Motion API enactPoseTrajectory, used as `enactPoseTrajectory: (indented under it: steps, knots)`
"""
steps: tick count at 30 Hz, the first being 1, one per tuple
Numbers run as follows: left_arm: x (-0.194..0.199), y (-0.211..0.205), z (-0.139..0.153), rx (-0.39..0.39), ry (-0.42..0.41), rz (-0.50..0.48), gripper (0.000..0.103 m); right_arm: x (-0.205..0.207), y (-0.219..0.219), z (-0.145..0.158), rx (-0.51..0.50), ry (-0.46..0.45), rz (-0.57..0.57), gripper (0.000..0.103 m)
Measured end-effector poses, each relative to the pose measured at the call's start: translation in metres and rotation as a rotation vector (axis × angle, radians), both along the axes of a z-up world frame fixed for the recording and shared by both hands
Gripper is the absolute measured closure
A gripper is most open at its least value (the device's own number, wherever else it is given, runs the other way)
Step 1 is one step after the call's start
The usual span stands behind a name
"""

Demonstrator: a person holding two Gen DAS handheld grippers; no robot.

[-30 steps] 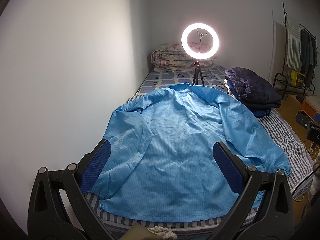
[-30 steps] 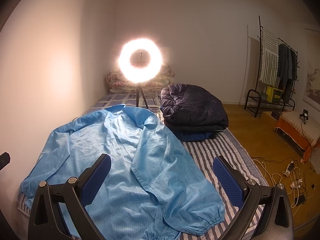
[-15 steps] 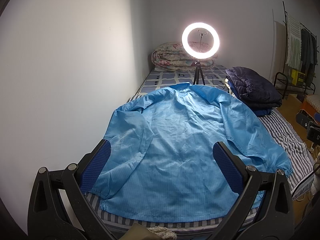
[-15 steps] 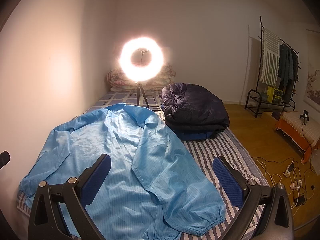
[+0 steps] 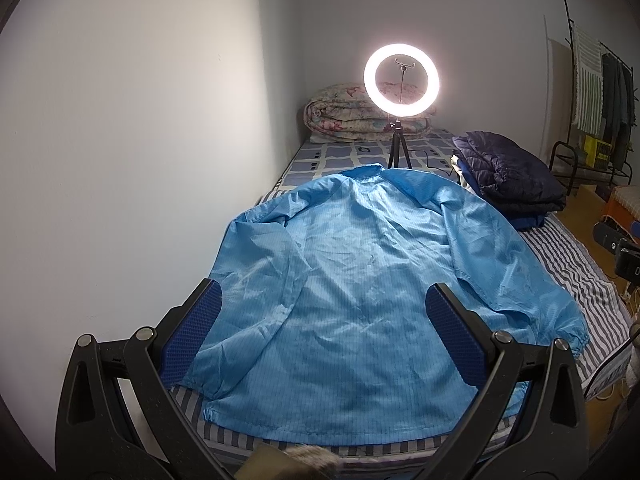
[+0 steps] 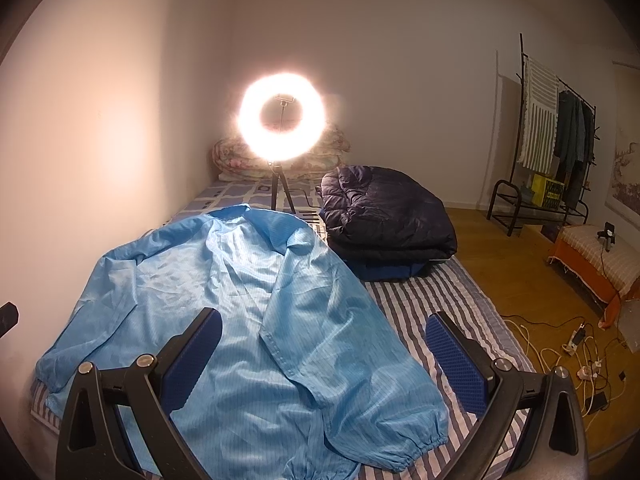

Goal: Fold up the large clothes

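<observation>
A light blue jacket [image 5: 360,280] lies spread flat, back up, across the striped mattress [image 6: 452,300], collar toward the lit ring light [image 5: 401,80] and both sleeves lying down along its sides. The left gripper [image 5: 320,332] and the right gripper [image 6: 322,352] both hang above the hem end with their 2 blue-padded fingers wide apart, holding nothing. A folded dark quilted coat [image 6: 388,220] sits just beside the jacket's right shoulder
</observation>
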State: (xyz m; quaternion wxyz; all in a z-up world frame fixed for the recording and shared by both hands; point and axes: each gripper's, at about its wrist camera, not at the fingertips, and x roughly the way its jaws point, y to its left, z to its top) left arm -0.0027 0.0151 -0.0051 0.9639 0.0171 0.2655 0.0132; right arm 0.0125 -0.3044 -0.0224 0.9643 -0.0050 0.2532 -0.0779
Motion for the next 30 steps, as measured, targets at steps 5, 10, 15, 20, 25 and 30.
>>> enactPoseTrajectory:
  steps: [5,10,15,20,25,30]
  knots:
    - [-0.001,0.007,-0.006,-0.019,0.015,-0.007,0.0,0.003,0.005,-0.004,-0.001,-0.003,0.025,0.0]
    - [-0.002,0.02,-0.029,-0.049,0.062,-0.024,0.007,0.011,0.021,-0.02,-0.007,-0.008,0.122,0.0]
    - [-0.018,0.035,-0.048,-0.065,0.11,-0.014,0.025,0.028,0.047,-0.026,0.012,0.037,0.231,0.0]
    - [-0.049,0.04,-0.059,-0.054,0.14,0.001,0.033,0.049,0.069,-0.03,0.126,0.113,0.381,0.011]
    - [-0.072,0.05,-0.067,-0.067,0.181,0.022,0.045,0.068,0.104,-0.037,0.195,0.177,0.52,0.025]
    - [-0.081,0.07,-0.079,-0.083,0.197,0.057,0.055,0.082,0.167,-0.043,0.155,0.221,0.704,0.032]
